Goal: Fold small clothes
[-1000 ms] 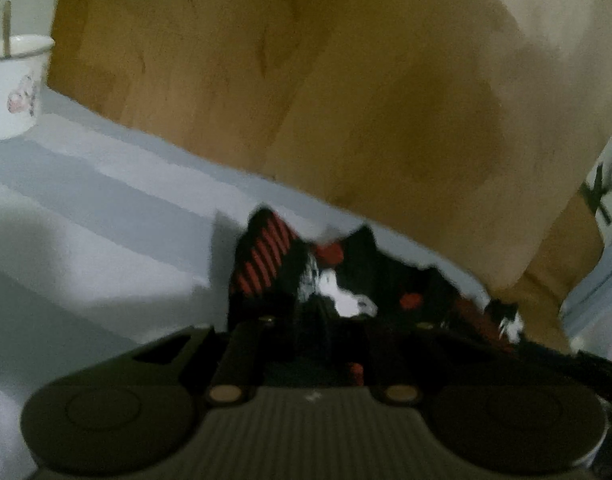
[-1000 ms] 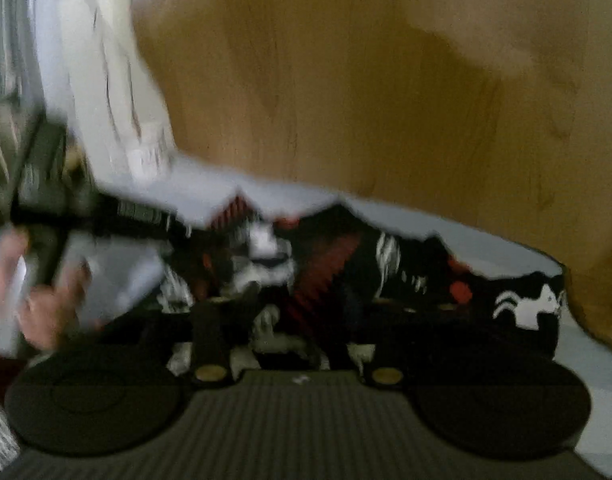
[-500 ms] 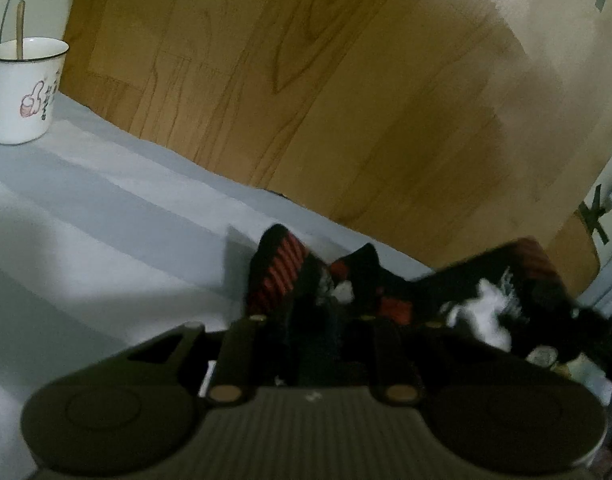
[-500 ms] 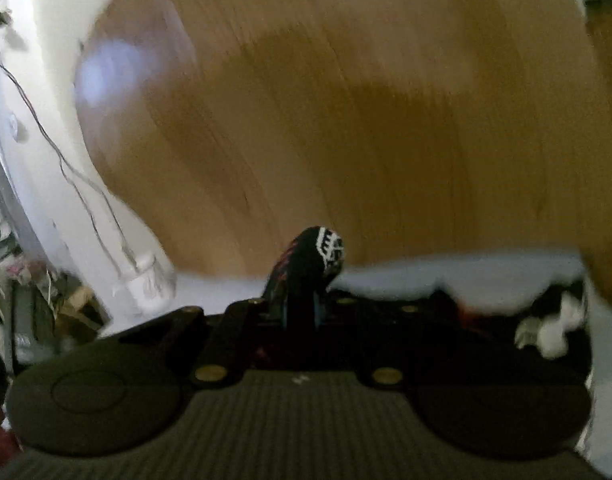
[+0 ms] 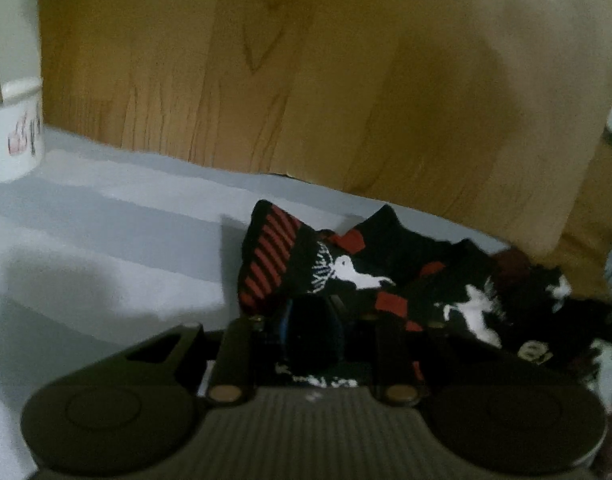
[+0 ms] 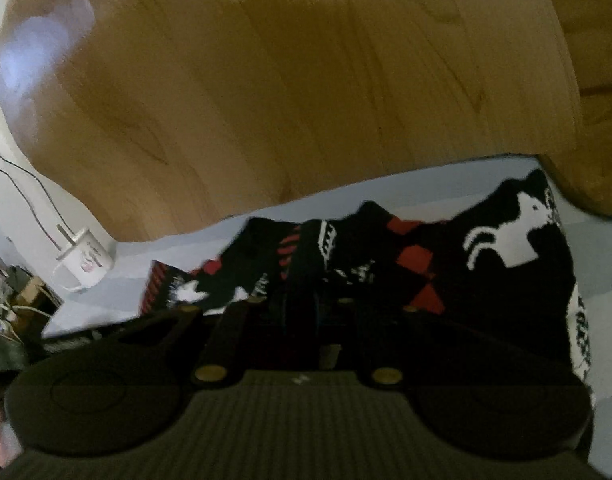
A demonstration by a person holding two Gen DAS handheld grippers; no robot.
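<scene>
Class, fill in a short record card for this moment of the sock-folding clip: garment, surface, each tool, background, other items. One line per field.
garment: black socks with red diamonds and white animal figures, lying crumpled
surface: pale grey-and-white striped cloth
left tool: low over the socks, dark fabric between its fingers; grip looks shut but the picture is dim
right tool: low over the socks, fabric bunched between its fingers
background: wooden board behind the cloth
other items: white mug with a stick in it, far left

White mug (image 5: pixel 13 130) w/ stick, striped cloth (image 5: pixel 105 240), wood floor (image 5: pixel 306 80)
</scene>
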